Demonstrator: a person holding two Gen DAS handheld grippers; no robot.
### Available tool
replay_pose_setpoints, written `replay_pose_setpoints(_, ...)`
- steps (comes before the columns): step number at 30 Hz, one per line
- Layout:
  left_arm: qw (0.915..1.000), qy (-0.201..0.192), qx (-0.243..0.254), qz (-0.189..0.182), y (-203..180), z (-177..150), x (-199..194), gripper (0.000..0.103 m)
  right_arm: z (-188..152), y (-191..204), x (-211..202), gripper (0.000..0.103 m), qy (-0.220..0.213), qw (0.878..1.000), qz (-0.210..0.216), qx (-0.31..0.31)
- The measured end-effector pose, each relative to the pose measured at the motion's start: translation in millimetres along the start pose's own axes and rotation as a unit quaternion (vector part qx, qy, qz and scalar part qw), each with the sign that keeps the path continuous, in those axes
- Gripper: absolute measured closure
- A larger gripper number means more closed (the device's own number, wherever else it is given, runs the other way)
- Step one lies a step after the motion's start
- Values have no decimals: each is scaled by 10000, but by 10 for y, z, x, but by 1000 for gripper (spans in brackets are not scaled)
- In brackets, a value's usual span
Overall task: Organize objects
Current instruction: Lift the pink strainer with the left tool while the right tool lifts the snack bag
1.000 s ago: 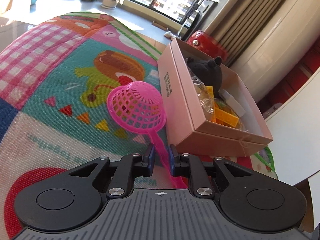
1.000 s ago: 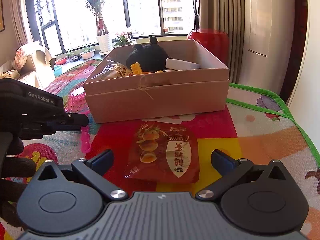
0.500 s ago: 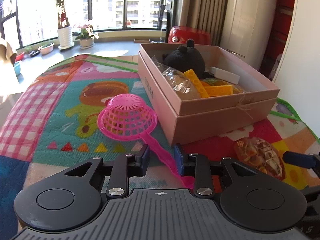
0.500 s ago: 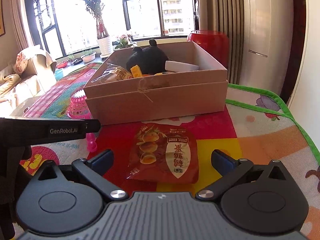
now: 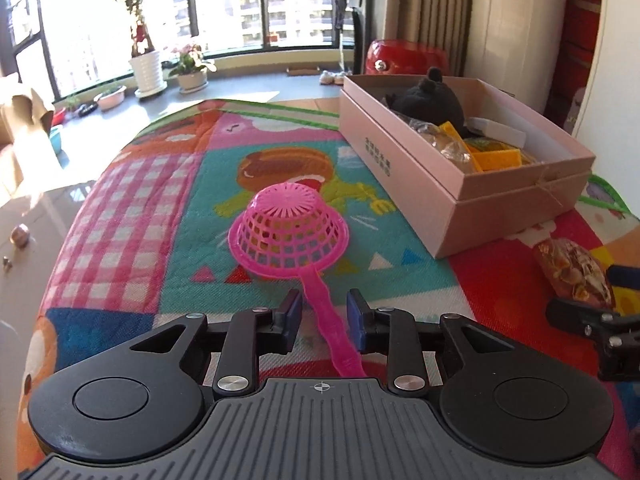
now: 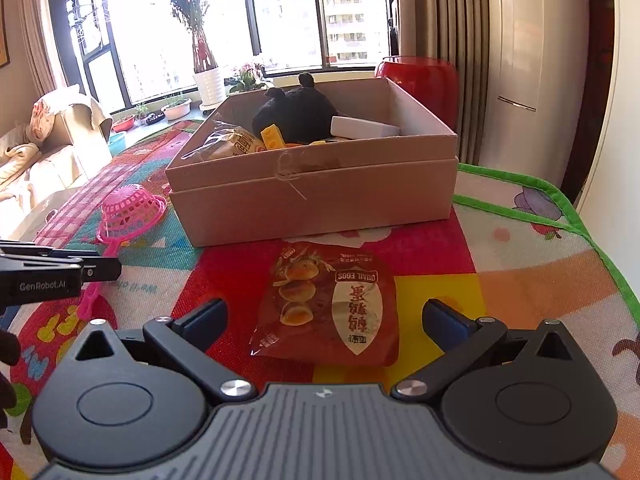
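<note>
Pink strainer [image 5: 288, 232] is found lying bowl-down on the colourful play mat [image 5: 132, 216], just beside the long wall of the open cardboard box [image 5: 404, 184] but apart from it, and it has not yet been lifted. Inside the box a black plush toy [image 5: 428, 100], yellow building bricks [image 5: 496, 158], a clear snack bag [image 5: 444, 144] and a white block [image 5: 500, 132] are already gathered, so a good part of the sorting can be judged done. Left outside are the strainer and a red quail-egg packet [image 6: 328, 304], which is lying flat on the mat in front of the box's short wall. The strainer's long axis is seen running from its domed mesh bowl at the far end down along the slim handle toward the left gripper [image 5: 320, 312], slightly slanted to that camera's right; the handle end is pointed back at the gripper, the bowl away toward the window. The left gripper is held partly parted, its blue pads set either side of the handle with a gap visible on each side, so nothing is clamped. The right gripper [image 6: 324, 316] is spread wide and empty, the packet framed between its fingers without being touched. Two pick-ups and two placements into the box are judged to remain.
</note>
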State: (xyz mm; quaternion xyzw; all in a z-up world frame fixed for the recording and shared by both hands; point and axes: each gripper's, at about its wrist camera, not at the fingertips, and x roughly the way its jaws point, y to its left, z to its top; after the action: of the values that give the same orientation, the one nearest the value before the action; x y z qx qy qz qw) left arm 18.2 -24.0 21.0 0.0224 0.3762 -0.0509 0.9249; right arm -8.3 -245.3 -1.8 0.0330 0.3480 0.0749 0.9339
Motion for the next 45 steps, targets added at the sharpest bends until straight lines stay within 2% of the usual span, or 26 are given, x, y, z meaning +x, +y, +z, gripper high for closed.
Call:
replay_pose_setpoints(4,9992,-108,-364,77,-33,86,134,72,2,-4,8,0,16,10000,8,7)
replay_pose_setpoints(8,9989,-184,-409,159,-53,100,167,72,-1,-11,2,0,13,10000,33,15)
replay_pose_setpoints(13,9988,-309,-352,119,-22,31,127,81,0,-13,2,0,22,10000,35,19)
replay_pose_setpoints(16,9989,-275,-313,-200,-20,-59,23,83,11,-30,15,0,85,9999,71,35)
replay_pose_setpoints(20,9977,-319,273,-537,-136,-321,-232,85,20,-100,9,0,149,9995,275,83)
replay_pose_setpoints(23,9953,-388,554,-698,-178,-514,-408,85,4,-91,-11,0,245,9990,352,-106)
replay_pose_setpoints(27,9930,-385,532,-980,-115,-646,-528,85,-67,-6,-71,0,361,9968,380,-602)
replay_pose_setpoints(30,9921,-391,277,-1156,-24,-655,-518,85,-51,-16,-80,0,396,9966,426,-585)
replay_pose_setpoints(35,9920,-413,179,-1177,-17,-671,-525,85,42,23,17,0,380,9973,-163,-601)
replay_pose_setpoints(40,9922,-468,243,-1131,-31,-697,-535,84,164,28,196,0,430,9977,-278,-442)
replay_pose_setpoints(42,9924,-468,214,-1118,-32,-696,-531,84,189,73,225,2,421,9975,-286,-491)
replay_pose_setpoints(45,9927,-446,181,-1105,-30,-693,-527,84,190,137,160,19,414,9971,-243,-598)
